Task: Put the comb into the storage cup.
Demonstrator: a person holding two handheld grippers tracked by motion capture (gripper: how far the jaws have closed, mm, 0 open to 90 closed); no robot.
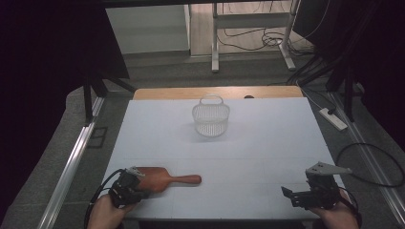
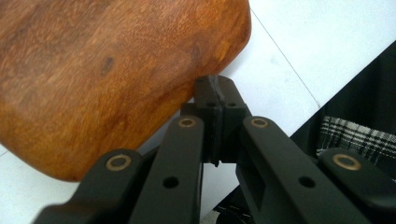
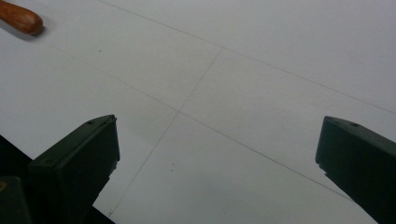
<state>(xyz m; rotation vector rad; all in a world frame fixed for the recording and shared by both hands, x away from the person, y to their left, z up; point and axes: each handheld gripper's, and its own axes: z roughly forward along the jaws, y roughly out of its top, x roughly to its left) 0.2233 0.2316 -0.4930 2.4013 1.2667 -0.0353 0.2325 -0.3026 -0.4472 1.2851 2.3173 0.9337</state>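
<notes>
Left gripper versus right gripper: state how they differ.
The left gripper has its jaws shut together, nothing between them; the right gripper has its jaws wide apart. The left sits against the wooden paddle; the right stands over bare table. Both are black and hand-held.

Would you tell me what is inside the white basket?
The white basket looks empty through its mesh; its floor is too small and dim to be sure. The wooden paddle lies apart, near the left gripper.

A reddish-brown wooden paddle [image 1: 162, 180] with darker grain streaks is seen on a white table [image 1: 267, 143] crossed by thin grey lines. A white wire basket [image 1: 211, 117] is shown. Both grippers [image 1: 125, 188] [image 1: 313, 193] are black.
</notes>
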